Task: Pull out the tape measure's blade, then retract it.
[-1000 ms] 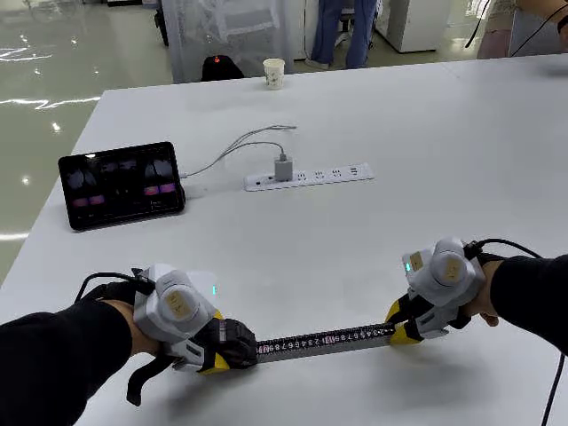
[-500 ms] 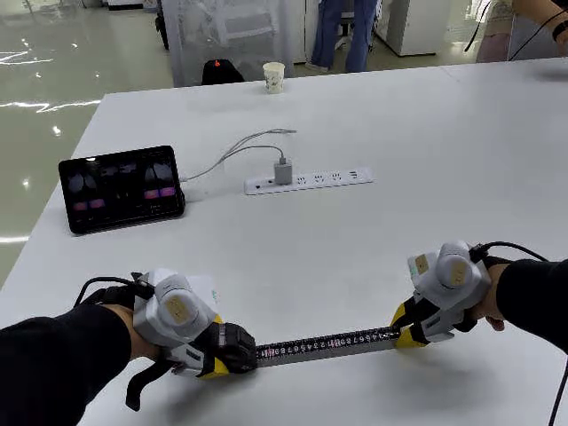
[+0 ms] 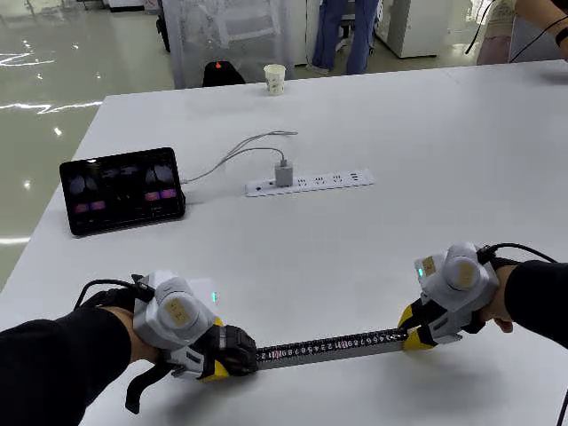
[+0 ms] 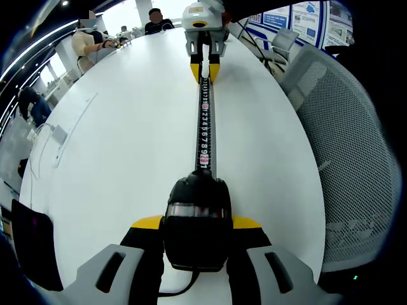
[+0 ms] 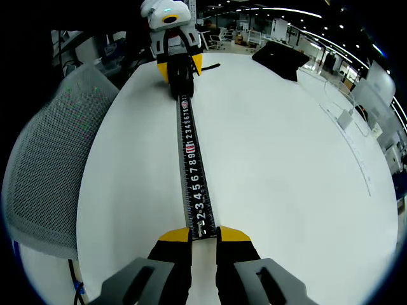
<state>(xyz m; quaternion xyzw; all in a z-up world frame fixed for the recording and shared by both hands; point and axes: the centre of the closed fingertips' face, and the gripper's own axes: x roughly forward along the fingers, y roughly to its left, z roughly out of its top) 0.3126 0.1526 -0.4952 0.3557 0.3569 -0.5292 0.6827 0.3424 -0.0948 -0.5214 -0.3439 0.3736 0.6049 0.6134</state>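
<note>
Grippers, two of them, are holding one tape measure (image 3: 236,347) stretched out near the front edge of the white table (image 3: 373,240). The left gripper (image 3: 222,357) is clamping its two yellow-tipped jaws around the black case (image 4: 197,222), one jaw pressing on each side, as the left gripper view is showing. The right gripper (image 3: 414,336) is pinching the free end of the blade (image 3: 333,344) between its own two jaws, closed tight on it.

The single blade is running straight from the case to the right gripper, low over the tabletop; whether it is touching the surface I cannot tell. Printed numbers are running along it, with one figure in red partway along.

Farther back, one black tablet (image 3: 122,188) is lying with its screen lit. One white power strip (image 3: 311,180) is sitting to its right, and one charger (image 3: 283,168) is sitting plugged into the strip. Two thin strands of cable (image 3: 240,145) are curving away from the charger towards the tablet. One paper cup (image 3: 274,74) is standing at the far edge. One grey mesh chair (image 4: 343,127) is standing beside the table.
</note>
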